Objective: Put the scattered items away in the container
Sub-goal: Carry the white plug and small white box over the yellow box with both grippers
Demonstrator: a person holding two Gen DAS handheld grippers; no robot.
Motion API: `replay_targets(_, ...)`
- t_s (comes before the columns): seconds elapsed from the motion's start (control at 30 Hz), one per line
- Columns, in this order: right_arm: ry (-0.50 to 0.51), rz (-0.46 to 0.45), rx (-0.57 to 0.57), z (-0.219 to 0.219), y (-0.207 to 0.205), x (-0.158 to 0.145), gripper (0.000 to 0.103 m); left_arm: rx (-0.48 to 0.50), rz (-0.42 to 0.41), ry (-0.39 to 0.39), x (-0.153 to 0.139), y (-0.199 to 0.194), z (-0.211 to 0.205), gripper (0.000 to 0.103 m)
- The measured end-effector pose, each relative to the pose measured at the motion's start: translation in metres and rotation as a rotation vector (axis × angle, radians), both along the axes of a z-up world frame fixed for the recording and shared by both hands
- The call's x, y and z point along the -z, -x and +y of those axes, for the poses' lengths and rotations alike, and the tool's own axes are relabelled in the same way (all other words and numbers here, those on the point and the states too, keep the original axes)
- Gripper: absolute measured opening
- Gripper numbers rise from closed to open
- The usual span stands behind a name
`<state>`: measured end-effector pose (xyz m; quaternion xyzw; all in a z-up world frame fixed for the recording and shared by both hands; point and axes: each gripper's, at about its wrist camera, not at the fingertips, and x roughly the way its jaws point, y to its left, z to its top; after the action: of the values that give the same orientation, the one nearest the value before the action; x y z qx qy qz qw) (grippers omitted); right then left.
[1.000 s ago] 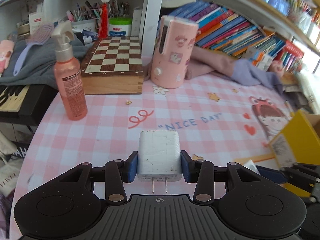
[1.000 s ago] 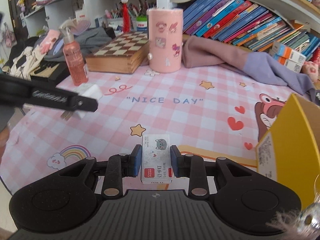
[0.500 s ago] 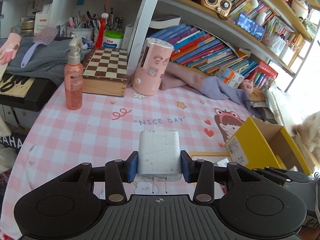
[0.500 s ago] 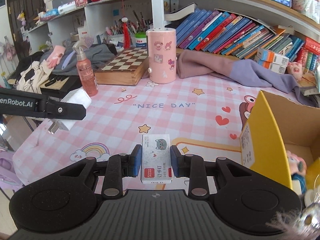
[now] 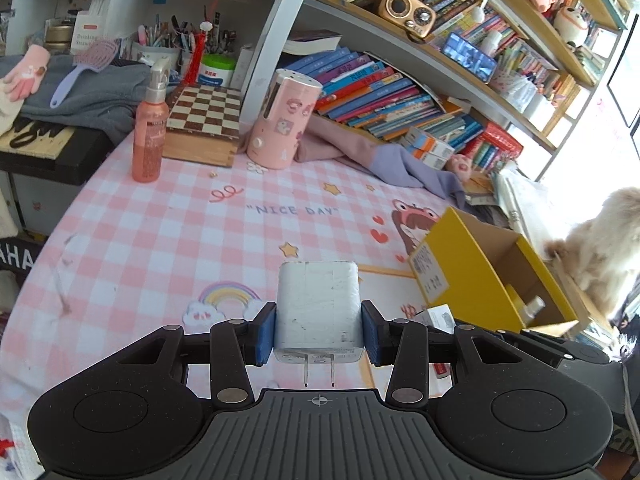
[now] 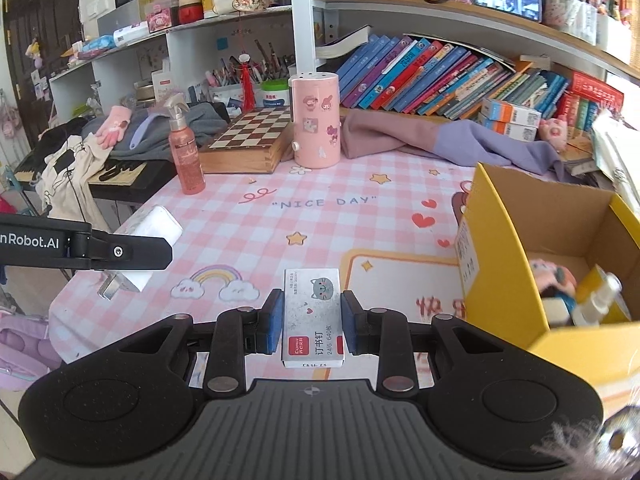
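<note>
Bright daylight glares from the right; both views sharp, fisheye-curved at edges.

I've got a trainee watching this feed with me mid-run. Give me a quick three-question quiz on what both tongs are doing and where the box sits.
1. True or false: the left tongs are shut on a white plug-in charger with its two prongs pointing back toward the camera.
2. What do the right tongs hold? A) a spray bottle B) a box of staples C) a glove
3. Fill in: in the right wrist view, the open yellow cardboard box stands to the ____ of the tongs.

Key: 1 true; 2 B; 3 right
</note>
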<state>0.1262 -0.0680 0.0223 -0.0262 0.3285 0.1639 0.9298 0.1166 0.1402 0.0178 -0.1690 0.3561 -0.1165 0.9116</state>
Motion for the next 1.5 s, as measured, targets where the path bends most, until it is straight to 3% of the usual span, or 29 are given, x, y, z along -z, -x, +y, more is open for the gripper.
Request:
replay_targets(0.43, -0.007, 0.02, 0.125, -0.016, 0.085, 0.007, 0.028, 0.125, 0.019, 0.02, 0.004, 0.057, -0.018, 0.042)
replay_targets(0.77, -0.009, 0.038, 0.263, -0.043, 0.128, 0.008, 0.028, 0.263, 0.014, 0.025, 0.003, 0.072, -0.049, 0.042)
replay_targets(1.5, -0.014, 0.073, 0.443, -0.107, 0.147, 0.011, 0.028, 0.443, 0.028, 0.023, 0.006, 0.057, -0.123, 0.042)
